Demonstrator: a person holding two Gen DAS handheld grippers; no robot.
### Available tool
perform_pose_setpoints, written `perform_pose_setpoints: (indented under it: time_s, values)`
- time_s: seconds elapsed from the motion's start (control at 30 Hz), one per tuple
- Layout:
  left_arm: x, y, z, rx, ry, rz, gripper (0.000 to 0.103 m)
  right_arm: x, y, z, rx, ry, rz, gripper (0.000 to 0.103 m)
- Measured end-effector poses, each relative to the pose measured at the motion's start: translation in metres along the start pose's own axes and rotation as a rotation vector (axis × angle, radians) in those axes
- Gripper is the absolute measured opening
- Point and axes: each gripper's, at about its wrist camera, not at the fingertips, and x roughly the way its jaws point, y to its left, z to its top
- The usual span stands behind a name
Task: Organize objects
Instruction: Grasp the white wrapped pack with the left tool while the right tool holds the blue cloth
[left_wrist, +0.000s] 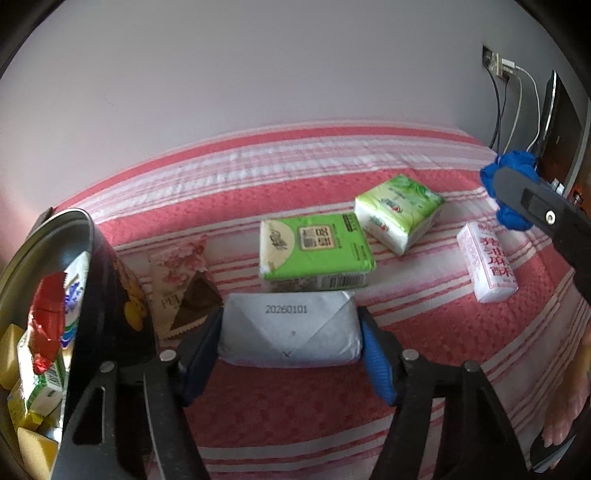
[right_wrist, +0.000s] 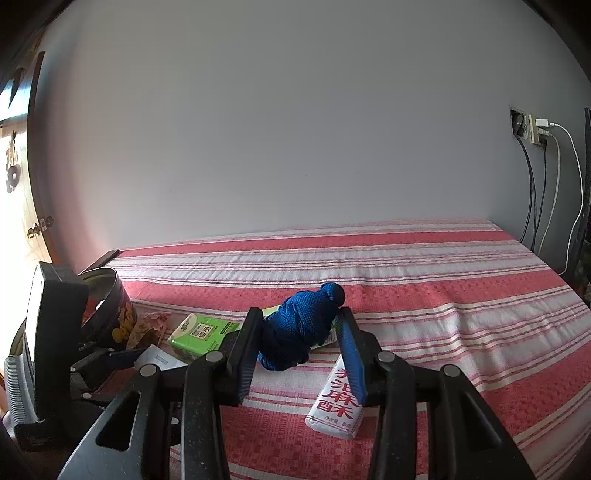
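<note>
To do this step well, the left gripper (left_wrist: 291, 350) needs a square, firm pinch before lifting the white paper-wrapped rectangular pack (left_wrist: 290, 328), lying at lower centre on the red-and-white striped bedspread (left_wrist: 424, 317), toward the round black metal tin (left_wrist: 96, 288) at far left. Its fingers are pressing the pack's two ends. The right gripper (right_wrist: 301, 347) is squeezing a blue knitted bundle (right_wrist: 301, 326) at centre frame.
</note>
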Motion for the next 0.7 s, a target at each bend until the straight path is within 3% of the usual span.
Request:
perform_pose_setpoints:
  time_s: [0.53, 0.7]
  values:
    - [-0.048, -0.002, -0.011, -0.045, -0.185, 0.073, 0.069, 0.002, 0.01, 0.003, 0.0, -0.048, 0.008, 0.044]
    - [-0.041, 0.001, -0.008, -0.059, -0.227, 0.093, 0.069, 0.003, 0.013, 0.004, -0.016, -0.059, -0.003, 0.044]
